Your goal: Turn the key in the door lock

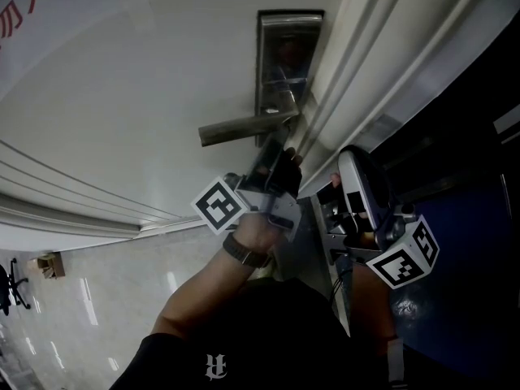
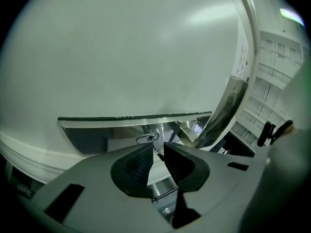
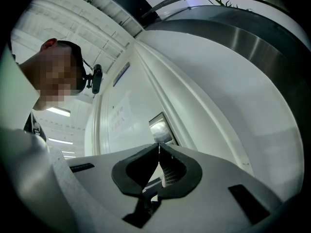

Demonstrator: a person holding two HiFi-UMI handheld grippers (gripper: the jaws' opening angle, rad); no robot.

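White door (image 2: 121, 57) behind left tool (image 2: 158, 144), jaws narrowly apart around key (image 2: 156, 151); right tool (image 3: 159, 144) closed, empty.

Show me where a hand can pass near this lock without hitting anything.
Free: the bare door face left of the lock plate, above the lever handle. Crowded: under the handle, where the left gripper straddles the key, and right of it, where the shut right gripper sits.

**Three views, one door lock**
From the head we looked steeply down the door (image 1: 122, 120) at its lock plate (image 1: 290, 47); the left gripper view sat close beneath that plate, and the right gripper view faced it from farther along the door.
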